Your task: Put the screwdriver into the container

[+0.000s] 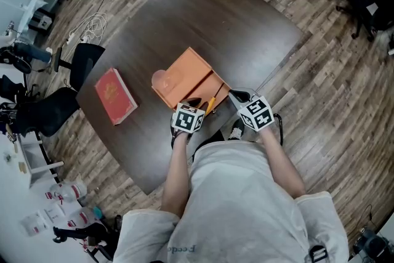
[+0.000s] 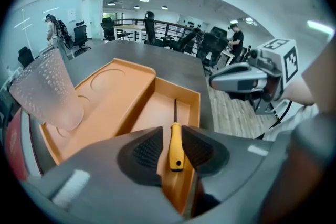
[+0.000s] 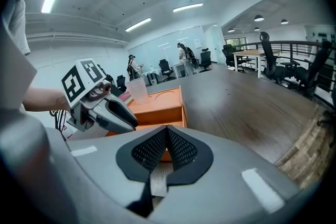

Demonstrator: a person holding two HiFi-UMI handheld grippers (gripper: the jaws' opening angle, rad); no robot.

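Observation:
A screwdriver (image 2: 176,145) with a yellow handle sits between the pads of my left gripper (image 2: 173,136), which is shut on it. Its thin shaft points forward over the deep compartment of the orange container (image 2: 126,93). In the head view the screwdriver (image 1: 211,103) hangs at the container's (image 1: 184,74) near right corner, just ahead of the left gripper (image 1: 196,101). My right gripper (image 1: 237,95) is beside it on the right, off the container. In its own view the right gripper (image 3: 167,134) has its pads pressed together with nothing between them.
A frosted plastic cup (image 2: 47,94) stands on the container's flat tray part, at the left. A red book (image 1: 114,95) lies on the dark table (image 1: 215,21) further left. Black office chairs (image 1: 80,64) stand off the table's left side. The person's body is at the near edge.

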